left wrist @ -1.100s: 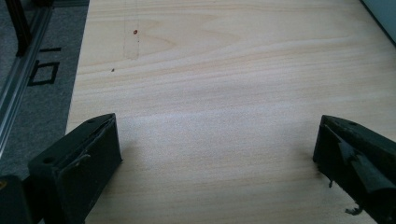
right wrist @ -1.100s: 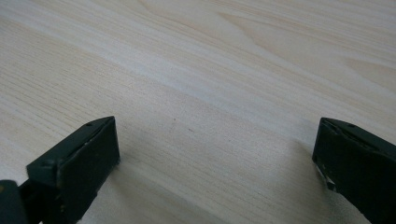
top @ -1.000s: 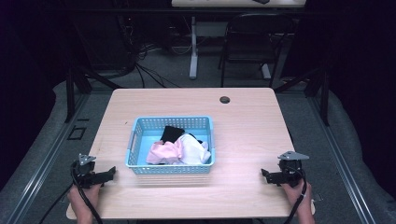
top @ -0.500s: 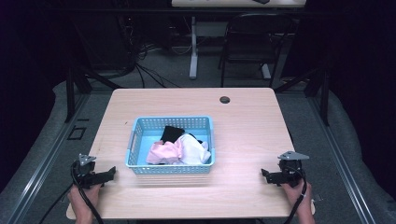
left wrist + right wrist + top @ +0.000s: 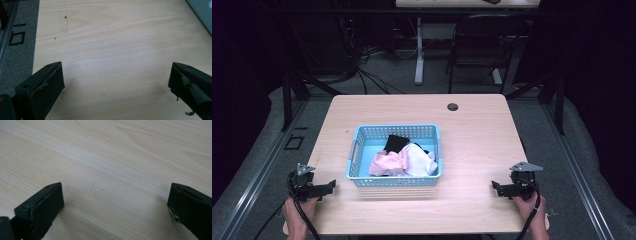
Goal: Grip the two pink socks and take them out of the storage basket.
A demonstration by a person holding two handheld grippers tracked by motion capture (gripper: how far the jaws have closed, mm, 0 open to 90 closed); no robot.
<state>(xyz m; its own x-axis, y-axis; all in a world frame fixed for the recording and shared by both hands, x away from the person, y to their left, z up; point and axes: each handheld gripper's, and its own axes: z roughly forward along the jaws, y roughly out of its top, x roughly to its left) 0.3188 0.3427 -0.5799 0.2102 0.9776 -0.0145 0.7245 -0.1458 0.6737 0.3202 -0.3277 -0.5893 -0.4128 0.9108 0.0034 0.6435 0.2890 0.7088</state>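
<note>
A light blue plastic basket (image 5: 357, 152) stands in the middle of the wooden table (image 5: 472, 135). Inside it lie a pink cloth (image 5: 387, 162), a white cloth (image 5: 419, 160) and a black cloth (image 5: 396, 142). My left gripper (image 5: 331, 186) rests low at the table's front left corner, open, with nothing between its jaws. My right gripper (image 5: 495, 188) sits at the front right, also open and empty. In the left gripper view the gripper (image 5: 116, 80) looks over bare wood, with the basket's corner (image 5: 202, 11) at the top right. In the right gripper view the gripper (image 5: 116, 200) faces bare wood.
A small dark round grommet (image 5: 453, 106) is set in the table near its far edge. Beyond the table stand a chair (image 5: 477, 45) and a desk leg (image 5: 418, 50) among cables on the floor. Metal rails (image 5: 252, 170) run along both sides.
</note>
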